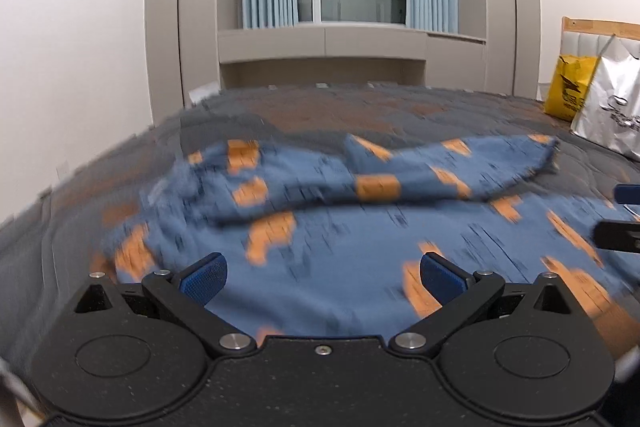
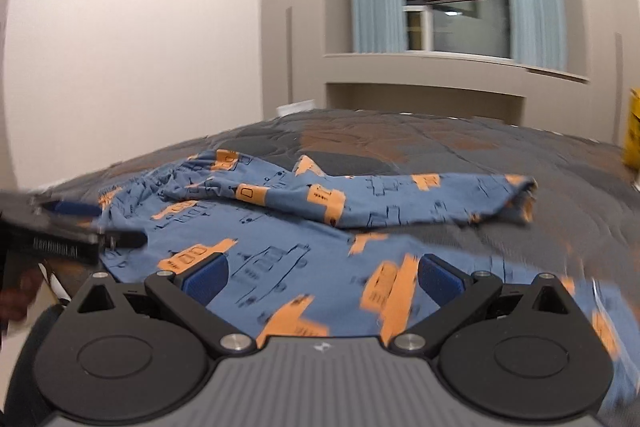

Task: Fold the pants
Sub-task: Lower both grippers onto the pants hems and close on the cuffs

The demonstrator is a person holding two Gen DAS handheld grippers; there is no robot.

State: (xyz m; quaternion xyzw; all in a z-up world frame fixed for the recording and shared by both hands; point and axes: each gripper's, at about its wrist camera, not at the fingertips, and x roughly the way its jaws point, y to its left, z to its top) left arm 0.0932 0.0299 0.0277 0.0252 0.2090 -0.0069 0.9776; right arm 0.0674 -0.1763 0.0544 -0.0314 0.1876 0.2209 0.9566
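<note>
Two wide-spread blue pads are being shown at the bottom of the left wrist view, where the left gripper (image 1: 322,273) is being held open and empty just above the pants (image 1: 360,227). The pants, a soft blue knit printed with orange blocks and thin black line drawings, are being seen spread across the middle of the frame on a grey quilted bed cover (image 1: 80,195), with one leg lying folded across the other toward the upper right. A yellow bag (image 1: 570,89) and a silvery white bag (image 1: 608,103) are being seen at the right edge. Heavy blur is being shown over the cloth.

In the right wrist view, the right gripper (image 2: 322,273) is likewise being held wide with nothing between its pads, low over the near leg at centre bottom. The left gripper (image 2: 96,223) is being seen at the left edge beside the gathered waistband; its opening cannot be told from this angle.

A likely risk is being judged here: only the top layer of the thin, limp fabric may be pinched, so the crossed leg could be dragged askew and the fold left crooked. Wrinkles may also be trapped by the textured quilt.
</note>
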